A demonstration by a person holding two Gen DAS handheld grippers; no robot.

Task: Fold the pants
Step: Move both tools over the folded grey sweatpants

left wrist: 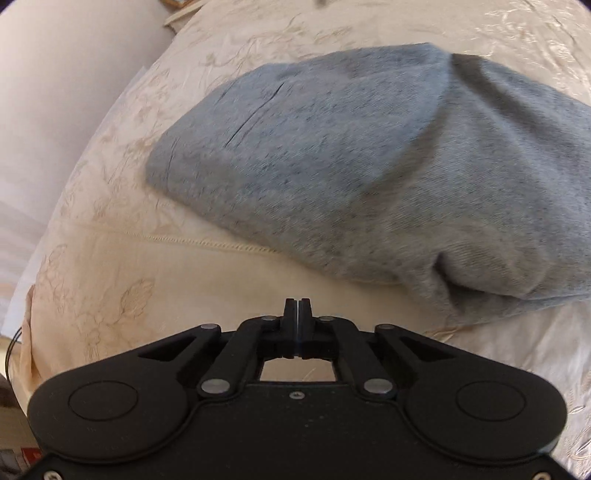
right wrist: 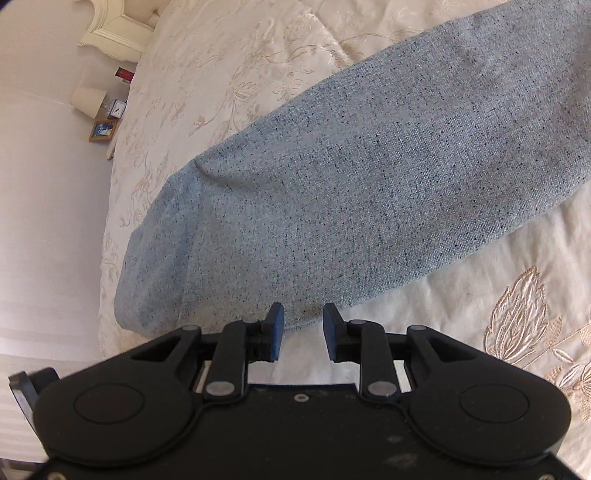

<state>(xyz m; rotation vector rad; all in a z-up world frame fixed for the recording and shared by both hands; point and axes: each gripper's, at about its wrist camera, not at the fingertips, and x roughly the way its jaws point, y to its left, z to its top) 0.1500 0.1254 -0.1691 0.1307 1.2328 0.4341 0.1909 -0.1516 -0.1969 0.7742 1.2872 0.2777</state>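
Observation:
Light blue-grey pants (left wrist: 332,158) lie folded over on a cream embroidered bedspread (left wrist: 110,266). In the left wrist view my left gripper (left wrist: 298,303) is shut and empty, a short way in front of the pants' near edge. In the right wrist view the pants (right wrist: 351,177) stretch from the lower left to the upper right. My right gripper (right wrist: 303,317) is open, its fingertips at the near edge of the cloth, with nothing between the pads.
The bed's left edge (right wrist: 110,221) drops to a pale wall and floor. A bedside table with a lamp (right wrist: 86,101), a small clock and a framed picture (right wrist: 103,130) stands beyond the bed's edge. A white headboard (right wrist: 114,33) is at the top left.

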